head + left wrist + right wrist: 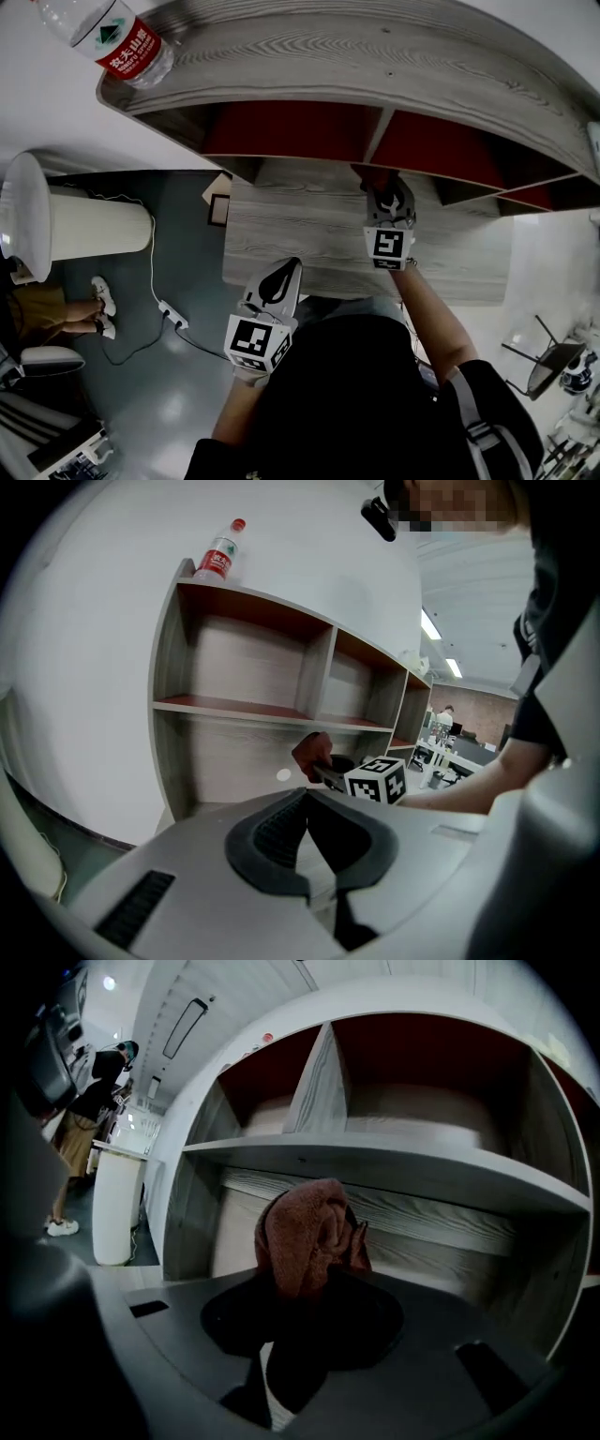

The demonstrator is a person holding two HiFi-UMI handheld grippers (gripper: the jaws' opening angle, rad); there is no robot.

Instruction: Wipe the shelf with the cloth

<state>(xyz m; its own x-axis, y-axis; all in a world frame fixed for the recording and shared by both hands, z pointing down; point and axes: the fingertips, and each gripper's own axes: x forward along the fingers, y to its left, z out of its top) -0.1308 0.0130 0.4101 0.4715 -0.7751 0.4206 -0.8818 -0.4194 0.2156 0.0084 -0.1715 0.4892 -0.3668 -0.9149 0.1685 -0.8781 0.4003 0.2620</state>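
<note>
1. Head view:
   - Reaches fwd w/ right arm, forearm nearly straight. Points right gripper (391, 195) into shelf (375, 66), under the top board and just below the upright divider.
   - Keeps left arm bent, close to body. Holds left gripper (279, 274) low at the near edge of the wood desk board (309, 225), well back from the compartments, tips together.
   - Around: water bottle (122, 39) on shelf top at left end. On the floor to the left: white round bin (94, 225), power strip (172, 314) w/ cable, a person's shoes (103, 298).
2. Left gripper view:
   - Shows left gripper (307, 803) w/ jaws closed tip to tip, nothing btwn them.
   - Looks past them at right gripper (328, 772) w/ its marker cube, nose tilted toward the lower compartment.
   - Shows red cloth (312, 754) bunched at its tip, under the middle board and near the back panel; contact w/ wood not clear.
   - Nothing btwn cloth and panel.
   - Bottle (220, 555) upright on the top left corner of shelf (244, 705).
3. Right gripper view:
   - Shows right gripper (314, 1288) clamped on cloth (307, 1237), jaws narrow around the wad.
   - Wad sticks up past the tips in front of the lower back panel, just beneath the middle board of shelf (375, 1162).
   - Divider splits the upper row above.
   - Far left: bin (117, 1204) and a standing person (89, 1119), well apart from the work.
</note>
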